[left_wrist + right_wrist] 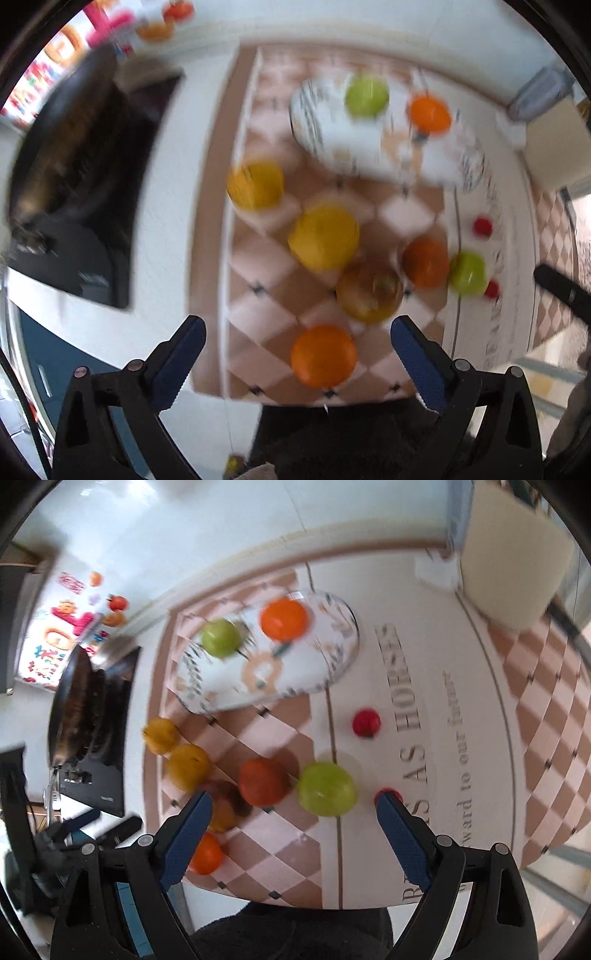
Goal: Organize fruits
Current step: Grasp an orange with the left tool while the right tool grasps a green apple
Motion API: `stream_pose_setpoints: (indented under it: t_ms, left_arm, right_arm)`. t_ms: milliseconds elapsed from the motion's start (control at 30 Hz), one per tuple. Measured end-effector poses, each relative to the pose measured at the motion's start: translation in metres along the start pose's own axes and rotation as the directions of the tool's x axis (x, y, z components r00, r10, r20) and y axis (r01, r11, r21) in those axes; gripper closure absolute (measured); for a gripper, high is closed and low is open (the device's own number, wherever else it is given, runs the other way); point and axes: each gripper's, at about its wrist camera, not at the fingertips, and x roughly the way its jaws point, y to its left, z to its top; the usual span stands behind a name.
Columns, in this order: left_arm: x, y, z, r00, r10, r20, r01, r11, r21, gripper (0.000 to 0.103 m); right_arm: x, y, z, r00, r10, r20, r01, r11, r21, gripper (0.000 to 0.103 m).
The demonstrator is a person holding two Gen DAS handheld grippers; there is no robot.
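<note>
A patterned white plate (334, 146) (295, 679) at the far side of the mat holds a green apple (366, 95) (221, 637) and an orange (429, 113) (283, 619). Loose fruit lies on the checkered mat: two yellow fruits (324, 236) (188, 766), a brownish apple (369, 291), a dark orange (424, 261) (263, 781), a green apple (467, 272) (327, 788), a near orange (324, 355) (207, 853) and two small red fruits (365, 722). My left gripper (298, 328) is open above the near orange. My right gripper (293, 803) is open above the loose green apple. Both views are blurred.
A black pan (62, 155) (79, 705) sits on a black cooktop (99, 273) to the left of the mat. A colourful picture (59, 638) stands at the far left. A cream box (513, 554) stands at the far right. The table's near edge is just below the grippers.
</note>
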Motion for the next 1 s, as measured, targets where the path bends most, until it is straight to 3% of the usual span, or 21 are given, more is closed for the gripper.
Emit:
stream_pose_setpoints:
  t_ms: [167, 300, 400, 467, 600, 767, 900, 1000]
  left_arm:
    - [0.055, -0.018, -0.025, 0.982, -0.085, -0.169, 0.092, 0.995, 0.033, 0.000]
    - [0.085, -0.026, -0.032, 0.967, -0.107, -0.233, 0.117, 0.993, 0.031, 0.002]
    - [0.093, -0.027, -0.034, 0.970, -0.091, -0.223, 0.101, 0.994, 0.036, 0.017]
    - [0.092, -0.025, -0.034, 0.978, -0.073, -0.196, 0.081, 0.996, 0.035, 0.039]
    - [0.090, -0.016, -0.036, 0.980, -0.088, -0.181, 0.091, 0.996, 0.010, 0.040]
    - [0.087, -0.004, -0.031, 0.986, -0.068, -0.151, 0.065, 0.998, -0.024, 0.041]
    - [0.081, 0.002, -0.028, 0.992, -0.058, -0.114, 0.055, 0.998, -0.032, 0.040]
    - [0.091, 0.000, -0.032, 0.985, -0.076, -0.153, 0.073, 0.997, -0.029, 0.040]
  right_arm:
    - [0.036, -0.019, -0.003, 0.997, -0.008, -0.079, 0.010, 0.999, 0.033, 0.010]
    - [0.055, -0.027, -0.001, 0.993, -0.012, -0.118, 0.018, 0.999, 0.049, 0.010]
    - [0.066, -0.032, 0.002, 0.991, 0.003, -0.136, 0.007, 0.997, 0.074, 0.010]
    - [0.074, -0.036, 0.004, 0.989, 0.022, -0.145, -0.008, 0.995, 0.098, 0.011]
    - [0.092, -0.039, 0.010, 0.984, 0.061, -0.169, -0.037, 0.989, 0.142, 0.016]
    - [0.115, -0.040, 0.014, 0.977, 0.064, -0.203, -0.032, 0.987, 0.160, 0.038]
    - [0.121, -0.038, 0.007, 0.969, 0.086, -0.234, -0.053, 0.988, 0.143, 0.039]
    - [0.122, -0.030, -0.006, 0.962, 0.057, -0.266, -0.037, 0.996, 0.077, 0.039]
